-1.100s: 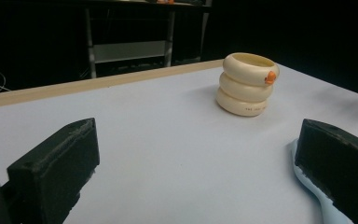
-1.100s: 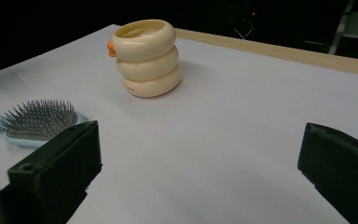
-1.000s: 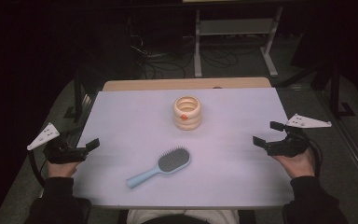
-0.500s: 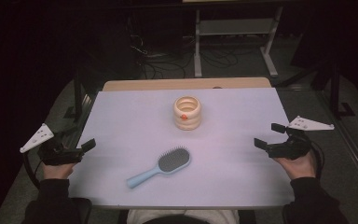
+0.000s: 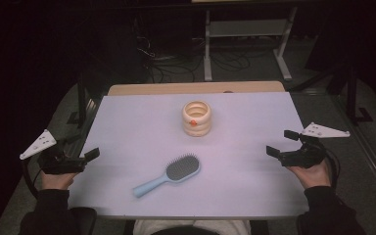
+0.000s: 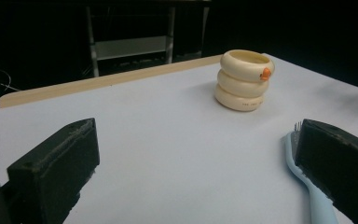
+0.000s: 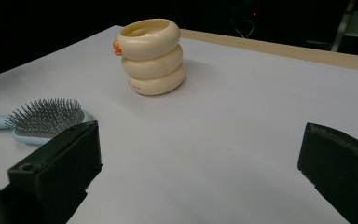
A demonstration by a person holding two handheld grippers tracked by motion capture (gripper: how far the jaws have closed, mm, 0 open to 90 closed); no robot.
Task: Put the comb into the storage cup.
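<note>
Hairbrush (image 5: 169,174), pale blue with a dark bristle pad, lies flat on the white table (image 5: 127,127), toward the near edge and slightly left of centre. Its handle points toward the near left corner, its bristles face up. Beyond it, well apart and closer to the far edge, stands a cream holder (image 5: 196,118) shaped like three stacked rings, with a small orange spot on its side. The left gripper (image 5: 81,159) hovers at the table's left edge, held in a person's hand (image 5: 56,178), jaws spread wide with nothing between them. The right gripper (image 5: 284,145) sits at the right edge in the other hand (image 5: 313,174), jaws likewise wide apart and empty. Both point inward across the table.
</note>
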